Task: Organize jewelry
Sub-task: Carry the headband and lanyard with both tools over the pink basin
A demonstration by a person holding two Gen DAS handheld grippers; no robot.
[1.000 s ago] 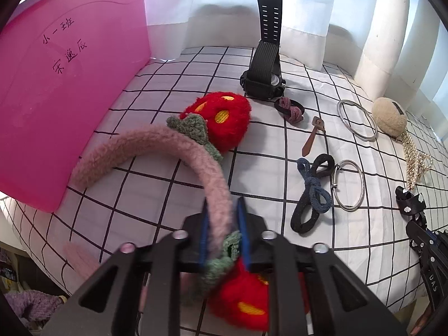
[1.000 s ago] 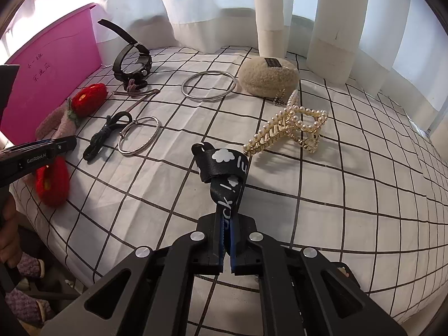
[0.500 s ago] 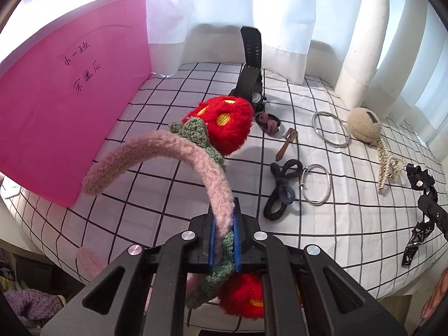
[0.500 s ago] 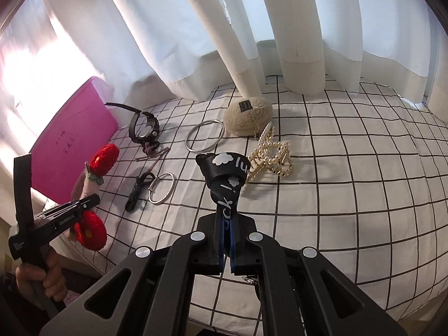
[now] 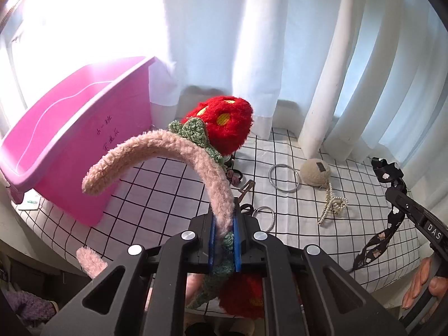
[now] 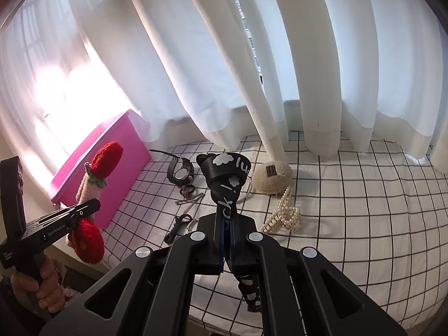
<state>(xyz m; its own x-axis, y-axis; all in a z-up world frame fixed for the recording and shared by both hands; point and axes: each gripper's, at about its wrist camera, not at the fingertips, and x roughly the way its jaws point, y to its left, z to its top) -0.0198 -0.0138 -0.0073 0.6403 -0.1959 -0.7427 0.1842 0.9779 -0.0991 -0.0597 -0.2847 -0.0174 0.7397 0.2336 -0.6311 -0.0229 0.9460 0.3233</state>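
**Two pieces lifted, most of the jewelry not yet sorted**

While the pink bin (image 5: pixel 70 145) stands at the left edge of the checked desk (image 5: pixel 173 184) with nothing visible inside it, the job looks barely begun. The left claw (image 5: pixel 223 233) is clamped on the fuzzy pink headband (image 5: pixel 179 151), whose red strawberry pompoms ride high in the air, just right of the bin's open rim. Below and beyond it, toward the back edge of the desk, lie the black watch (image 6: pixel 180 171), a small dark hair tie (image 6: pixel 188 189), a brown clip (image 5: pixel 246 189), a dark knotted cord (image 6: pixel 176 225) and two metal bangles (image 5: pixel 282 178). Further right sit a beige plush hair claw (image 6: pixel 271 178) and a pearl hair clip (image 6: pixel 282 215). The right claw (image 6: pixel 226 233) is pinched shut on a black printed ribbon bow (image 6: pixel 226 179), held above the desk's middle.

Nine or so pieces are left to stow, I judge. The way into the bin from above looks free; the curtains (image 6: pixel 252 56) hang close along the back edge, and the desk's right half is bare.
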